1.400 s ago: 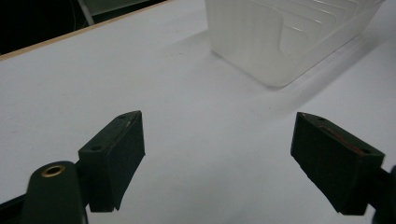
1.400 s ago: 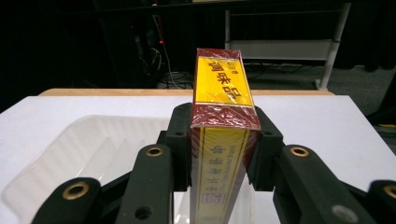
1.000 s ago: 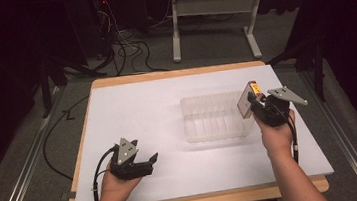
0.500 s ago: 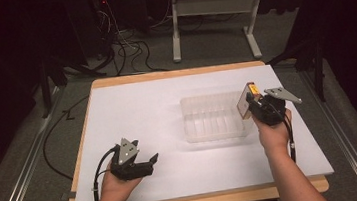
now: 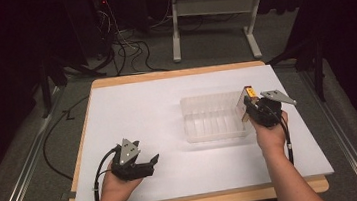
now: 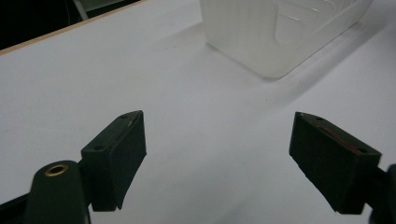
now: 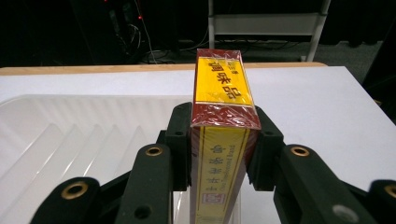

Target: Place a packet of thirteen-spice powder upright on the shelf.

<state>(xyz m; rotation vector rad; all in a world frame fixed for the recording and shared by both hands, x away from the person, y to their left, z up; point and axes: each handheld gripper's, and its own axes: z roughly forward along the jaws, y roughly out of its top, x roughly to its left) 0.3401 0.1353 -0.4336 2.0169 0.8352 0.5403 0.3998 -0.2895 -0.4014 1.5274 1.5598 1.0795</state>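
Observation:
My right gripper (image 5: 250,104) is shut on a red and yellow box (image 5: 247,98) with printed characters, holding it upright at the right end of a clear ribbed plastic tray (image 5: 212,117). In the right gripper view the box (image 7: 223,107) stands squeezed between the two black pads (image 7: 180,142), with the tray (image 7: 65,130) below and to the left. My left gripper (image 5: 150,163) rests low near the table's front left, jaws open and nothing between them. In the left gripper view its pads (image 6: 119,156) stand apart over bare white surface, with the tray (image 6: 280,32) farther off.
A white sheet (image 5: 143,114) covers the wooden table (image 5: 173,74). Cables (image 5: 126,50) lie on the floor behind it, next to a white table frame (image 5: 211,21). A black cable (image 5: 53,144) hangs off the left edge.
The right gripper with the box has shifted slightly toward the tray's right end. The left gripper has stayed where it was.

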